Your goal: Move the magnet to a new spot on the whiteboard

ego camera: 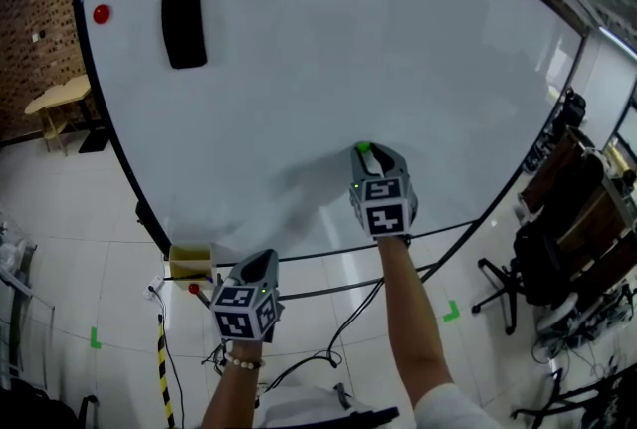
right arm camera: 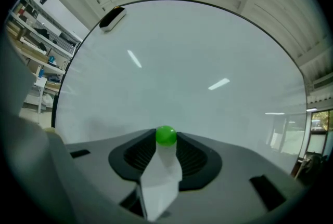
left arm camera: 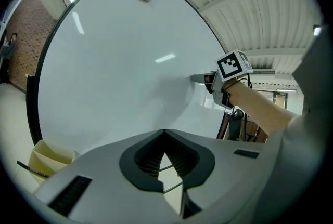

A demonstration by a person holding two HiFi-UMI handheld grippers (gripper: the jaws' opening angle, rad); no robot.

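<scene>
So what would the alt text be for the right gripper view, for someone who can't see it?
The right gripper pinches a small green magnet between its two grey jaws, at a large whiteboard that fills the view. A black eraser sits at the board's upper left edge.

1. On my feed, the left gripper (ego camera: 261, 264) and right gripper (ego camera: 371, 156) are grey moulded shells.
2. Each carries a cube of black-and-white square markers.
3. Black ribbed pads line the jaws.
4. The operator wears a pale beaded bracelet (ego camera: 239, 360) and a white sleeve (ego camera: 453, 407).
</scene>
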